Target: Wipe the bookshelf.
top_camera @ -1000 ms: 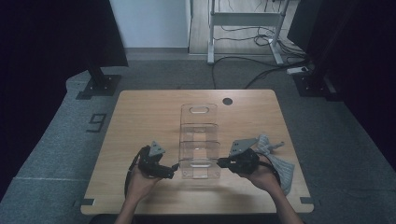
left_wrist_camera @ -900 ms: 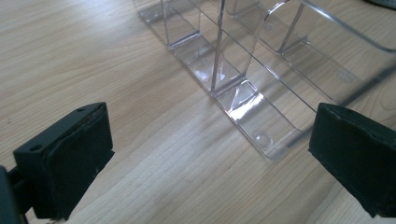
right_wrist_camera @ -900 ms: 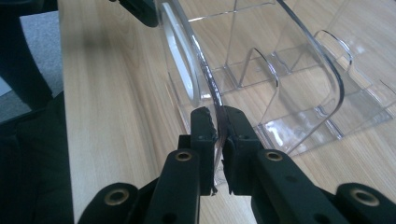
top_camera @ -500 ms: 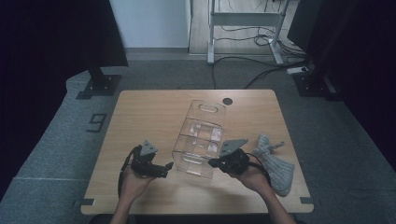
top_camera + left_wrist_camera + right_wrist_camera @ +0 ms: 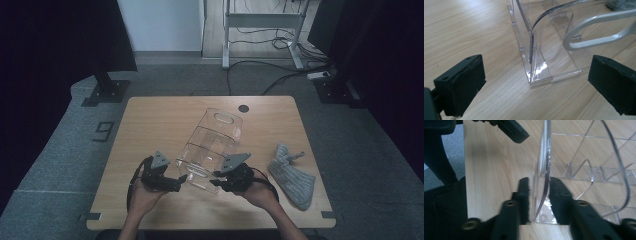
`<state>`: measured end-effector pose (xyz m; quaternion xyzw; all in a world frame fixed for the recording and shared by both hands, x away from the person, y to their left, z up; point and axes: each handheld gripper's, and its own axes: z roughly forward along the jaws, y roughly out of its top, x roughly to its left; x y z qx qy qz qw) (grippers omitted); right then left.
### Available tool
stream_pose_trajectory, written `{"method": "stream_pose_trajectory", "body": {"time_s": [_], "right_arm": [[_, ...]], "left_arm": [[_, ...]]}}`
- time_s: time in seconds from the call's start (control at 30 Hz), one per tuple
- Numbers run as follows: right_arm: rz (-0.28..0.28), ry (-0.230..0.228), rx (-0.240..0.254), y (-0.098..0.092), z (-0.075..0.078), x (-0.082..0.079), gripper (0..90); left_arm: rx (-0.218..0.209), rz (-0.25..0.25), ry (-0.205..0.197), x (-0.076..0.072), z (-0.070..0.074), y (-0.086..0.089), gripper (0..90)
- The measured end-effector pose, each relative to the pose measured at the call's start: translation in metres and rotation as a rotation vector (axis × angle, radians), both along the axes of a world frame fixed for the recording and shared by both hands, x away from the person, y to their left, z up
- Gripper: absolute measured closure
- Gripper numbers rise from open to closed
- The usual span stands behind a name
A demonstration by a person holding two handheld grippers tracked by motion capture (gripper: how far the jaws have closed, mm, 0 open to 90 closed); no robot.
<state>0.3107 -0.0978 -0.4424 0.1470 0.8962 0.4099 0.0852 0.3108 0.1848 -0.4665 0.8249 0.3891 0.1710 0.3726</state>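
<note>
Clear plastic organiser (image 5: pixel 212 145): sits skewed on the wooden table (image 5: pixel 150 125), near end close to the front edge, handle cut-out at the far end, thin dividers inside. Looks rigid and light, likely to slide or pivot on the smooth wood at a slight nudge rather than flex. Probably brittle too: thin walls and sharp corners, apt to crack or chip under a hard pinch or a knock. Glossy, hence prone to slipping out of the pads unless squeezed squarely. Best taken by a wall edge, low and near a corner or a divider joint for stiffness, or by the far handle slot. Better with both tongs on opposite sides, to stop any twisting. Right gripper (image 5: pixel 216 181): straddles the near end wall, one jaw at each face. Has just been opening, with the wall between the jaws and a sliver of gap beside at least one pad, so judged loosened, no clamp now. Left gripper (image 5: pixel 179 183): spread wide, nothing between the jaws, aimed at the near corner from just beside it, not touching. Farther out, to the right and well apart from the organiser, a crumpled grey cloth (image 5: pixel 295 175) on the table.
</note>
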Motion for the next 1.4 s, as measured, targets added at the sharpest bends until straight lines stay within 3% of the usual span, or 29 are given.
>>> {"method": "stream_pose_trajectory", "body": {"time_s": [0.03,0.17,0.2,0.23,0.37,0.53,0.7,0.77,1.0,1.4], "right_arm": [[0.000,0.025,0.022,-0.008,0.004,0.001,57.2],[-0.038,0.043,0.027,-0.028,0.009,0.004,49.5],[-0.038,0.043,0.027,-0.028,0.009,0.004,49.5],[-0.083,0.035,0.023,-0.039,0.009,0.008,47.9],[-0.151,0.011,-0.006,-0.047,0.004,0.016,45.9],[-0.187,-0.001,-0.017,-0.043,-0.005,0.027,44.4],[-0.201,-0.003,-0.033,-0.035,-0.013,0.034,48.6],[-0.230,0.001,-0.048,-0.031,-0.020,0.040,50.8],[-0.206,0.062,0.005,-0.029,-0.030,0.047,59.6],[-0.149,0.055,-0.012,-0.013,-0.029,0.036,60.1]], "left_arm": [[0.005,0.005,0.000,0.000,0.000,0.000,1.4],[0.006,0.014,0.002,0.001,-0.001,0.000,2.3],[0.006,0.014,0.002,0.001,-0.001,0.000,2.6],[0.009,0.019,0.002,0.001,-0.001,0.001,2.8],[0.010,0.023,0.003,0.003,-0.003,0.001,4.1],[0.017,0.018,0.006,0.004,-0.007,-0.002,6.0],[0.022,0.019,0.005,0.006,-0.011,-0.003,9.4],[0.031,0.022,0.016,0.009,-0.015,-0.003,11.0],[0.033,0.032,0.024,0.015,-0.022,-0.002,12.5],[0.032,0.085,0.044,0.023,-0.027,0.005,12.2]]}}
